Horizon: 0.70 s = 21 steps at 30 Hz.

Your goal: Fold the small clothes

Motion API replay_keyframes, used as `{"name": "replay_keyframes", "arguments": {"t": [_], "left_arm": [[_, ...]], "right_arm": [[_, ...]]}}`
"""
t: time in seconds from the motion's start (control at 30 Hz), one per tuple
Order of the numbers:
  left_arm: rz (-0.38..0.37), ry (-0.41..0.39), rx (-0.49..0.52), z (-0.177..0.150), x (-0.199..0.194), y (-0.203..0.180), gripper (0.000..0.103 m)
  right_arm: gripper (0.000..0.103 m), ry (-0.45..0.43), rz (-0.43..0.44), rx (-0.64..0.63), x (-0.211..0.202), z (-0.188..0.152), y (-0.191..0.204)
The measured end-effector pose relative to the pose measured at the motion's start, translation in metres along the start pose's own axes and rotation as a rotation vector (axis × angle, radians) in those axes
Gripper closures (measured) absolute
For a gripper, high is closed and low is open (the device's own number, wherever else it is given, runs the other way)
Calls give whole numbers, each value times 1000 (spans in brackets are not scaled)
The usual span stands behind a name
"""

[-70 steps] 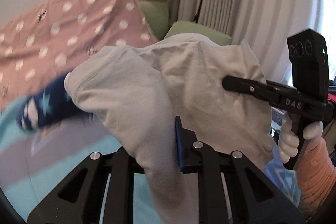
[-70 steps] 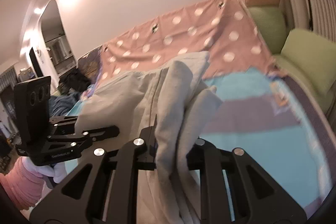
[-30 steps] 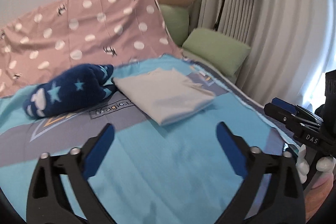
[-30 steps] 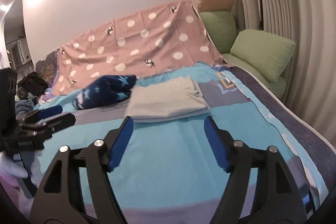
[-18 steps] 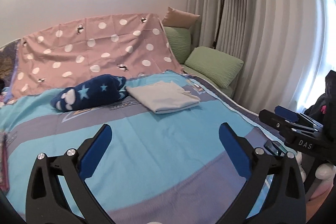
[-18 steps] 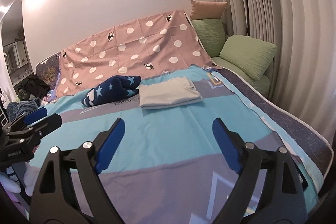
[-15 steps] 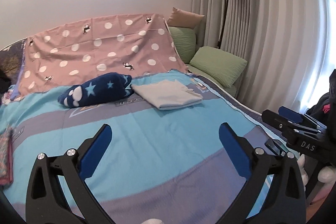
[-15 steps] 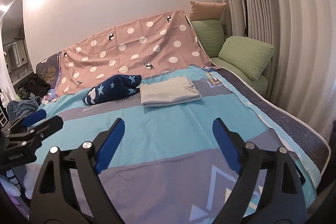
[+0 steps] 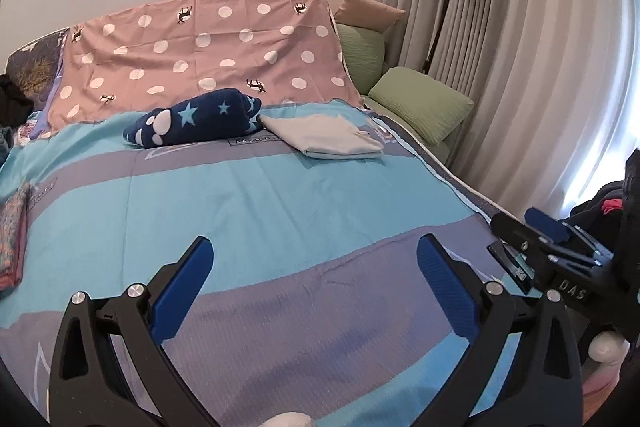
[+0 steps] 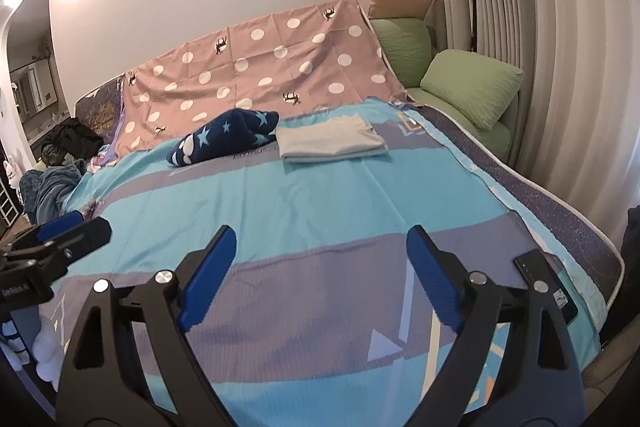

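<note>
Left gripper [image 9: 314, 279]: jaws wide apart, empty.
Right gripper [image 10: 320, 267]: spread wide, jaws just opened further, nothing between.
Folded grey garment [image 10: 330, 141]: far ahead on bed [image 10: 320, 211], untouched.

Both wrist cameras look from the foot of the bed [image 9: 280, 195] toward the headboard wall, angled slightly down; each shares the folded cloth [image 9: 324, 141] far off.

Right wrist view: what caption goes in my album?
Open right tool over the bed, folded grey garment beside a navy star blanket.
</note>
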<state>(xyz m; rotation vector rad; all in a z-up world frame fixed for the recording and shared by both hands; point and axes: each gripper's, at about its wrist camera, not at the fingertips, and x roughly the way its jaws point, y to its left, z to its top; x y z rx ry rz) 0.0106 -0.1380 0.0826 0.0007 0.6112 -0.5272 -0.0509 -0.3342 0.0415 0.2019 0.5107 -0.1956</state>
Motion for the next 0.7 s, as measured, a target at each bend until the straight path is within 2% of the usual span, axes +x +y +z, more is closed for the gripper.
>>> {"name": "replay_keyframes", "arguments": {"t": [0.7], "left_arm": [[39,-7,42,-11,-6,-7,1]], "right_arm": [[14,35,2,-10,9,-4,5]]}}
